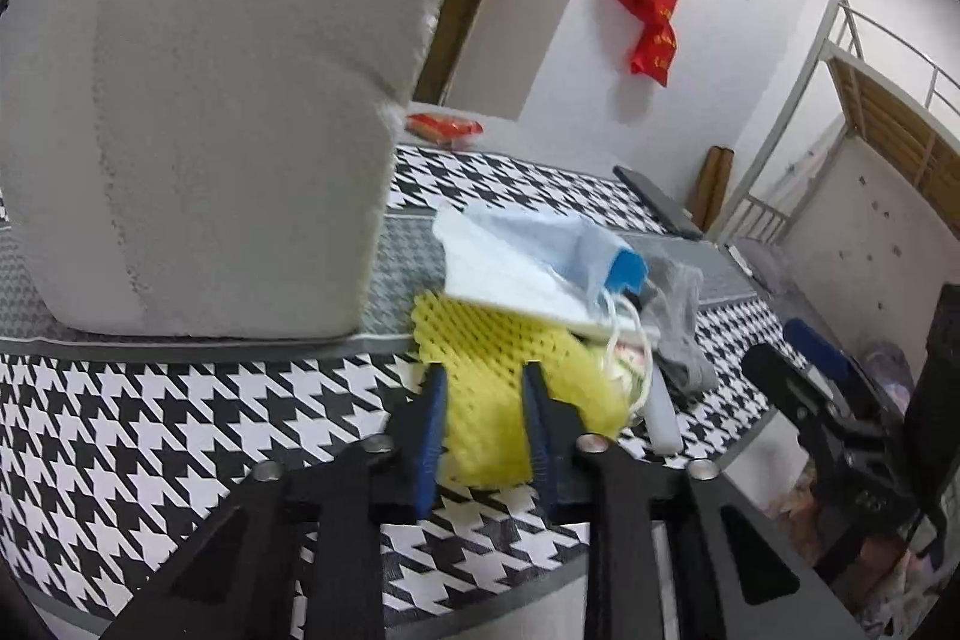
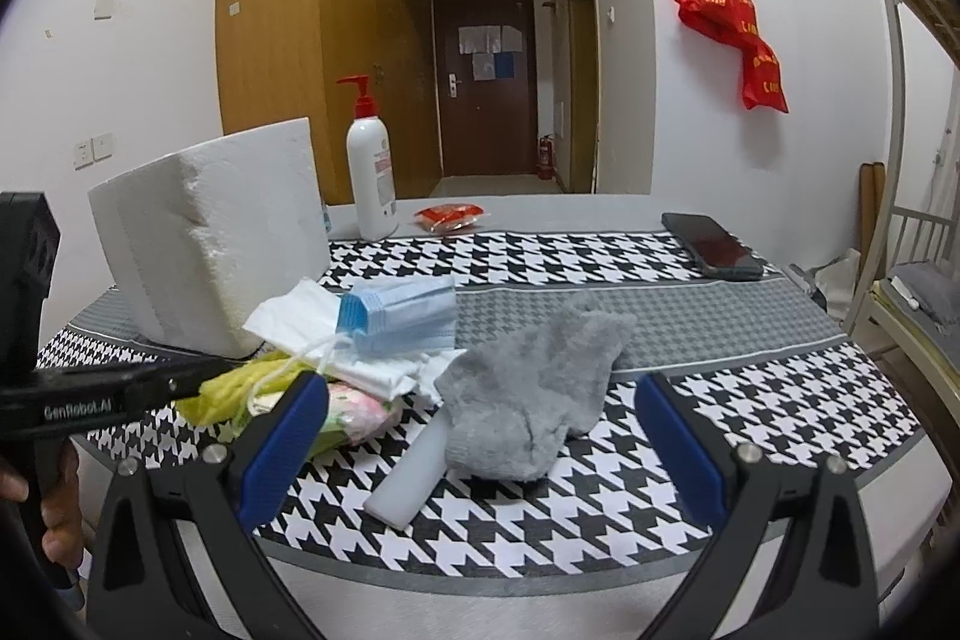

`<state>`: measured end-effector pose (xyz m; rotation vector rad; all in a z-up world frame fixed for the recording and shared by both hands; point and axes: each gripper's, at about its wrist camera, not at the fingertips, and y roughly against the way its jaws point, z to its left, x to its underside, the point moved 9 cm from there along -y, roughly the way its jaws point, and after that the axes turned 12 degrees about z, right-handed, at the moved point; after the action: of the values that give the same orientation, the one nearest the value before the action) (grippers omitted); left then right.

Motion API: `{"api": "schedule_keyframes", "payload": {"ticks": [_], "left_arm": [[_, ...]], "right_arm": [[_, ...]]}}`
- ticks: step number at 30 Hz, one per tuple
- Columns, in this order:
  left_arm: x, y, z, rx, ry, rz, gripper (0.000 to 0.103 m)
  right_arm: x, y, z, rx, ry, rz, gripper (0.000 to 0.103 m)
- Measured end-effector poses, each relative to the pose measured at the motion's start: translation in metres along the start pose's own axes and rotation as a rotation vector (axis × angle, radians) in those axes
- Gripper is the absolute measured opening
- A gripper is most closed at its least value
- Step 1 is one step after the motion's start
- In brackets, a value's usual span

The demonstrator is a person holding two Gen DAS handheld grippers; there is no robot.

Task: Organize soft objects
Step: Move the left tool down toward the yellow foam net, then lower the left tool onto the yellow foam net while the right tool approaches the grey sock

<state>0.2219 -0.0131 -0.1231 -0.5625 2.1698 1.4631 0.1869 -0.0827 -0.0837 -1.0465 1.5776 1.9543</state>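
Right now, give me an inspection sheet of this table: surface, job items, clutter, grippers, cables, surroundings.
Surface: houndstooth cloth covers the table.
Job's things: yellow foam net, blue masks, white tissues, grey sock, white foam block.
Clutter: lotion bottle, phone, red packet, white bar.
Grippers: left gripper shut on the net; right gripper open before the sock.
Cables: nothing seen.
Surroundings: wardrobe, door, bunk frame.

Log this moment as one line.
left hand-held gripper: shut on yellow foam net | right hand-held gripper: open near grey fuzzy sock
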Motion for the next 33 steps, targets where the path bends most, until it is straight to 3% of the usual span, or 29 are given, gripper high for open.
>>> {"api": "schedule_keyframes", "payload": {"ticks": [3, 10, 12, 13, 14, 16, 17, 20, 24, 29, 33], "left_arm": [[0.003, 0.0, -0.004, 0.023, -0.026, 0.004, 0.007], [0.012, 0.001, -0.017, 0.048, -0.087, 0.025, 0.008], [0.014, 0.001, -0.018, 0.06, -0.087, 0.032, 0.012], [0.015, 0.002, -0.017, 0.064, -0.08, 0.034, 0.025], [0.014, 0.002, -0.016, 0.063, -0.072, 0.035, 0.048], [0.014, 0.006, -0.013, 0.077, -0.05, 0.02, 0.07], [0.012, 0.01, -0.013, 0.091, -0.047, 0.003, 0.071], [0.011, 0.006, -0.012, 0.082, -0.045, 0.019, 0.071], [0.017, -0.01, -0.017, 0.145, -0.02, 0.099, 0.07], [0.012, -0.016, -0.018, 0.188, 0.007, 0.111, 0.052], [0.015, -0.026, -0.025, 0.227, 0.009, 0.166, 0.035]], "right_arm": [[0.001, -0.001, 0.0, 0.005, 0.002, 0.002, 0.103], [0.003, 0.003, 0.002, 0.004, 0.002, 0.001, 0.103], [0.004, 0.004, 0.002, 0.005, 0.002, 0.002, 0.103], [0.004, 0.004, 0.002, 0.007, 0.001, 0.001, 0.103], [0.004, 0.005, 0.002, 0.006, 0.0, 0.0, 0.103], [0.004, 0.005, 0.003, 0.002, 0.0, 0.0, 0.103], [0.004, 0.005, 0.003, 0.004, 0.002, 0.0, 0.103], [0.004, 0.005, 0.003, 0.008, 0.003, 0.0, 0.103], [0.004, 0.007, 0.003, 0.0, 0.002, -0.004, 0.103], [0.007, 0.004, 0.001, 0.009, 0.0, 0.007, 0.103], [0.008, 0.006, -0.002, 0.009, -0.007, 0.003, 0.103]]}}
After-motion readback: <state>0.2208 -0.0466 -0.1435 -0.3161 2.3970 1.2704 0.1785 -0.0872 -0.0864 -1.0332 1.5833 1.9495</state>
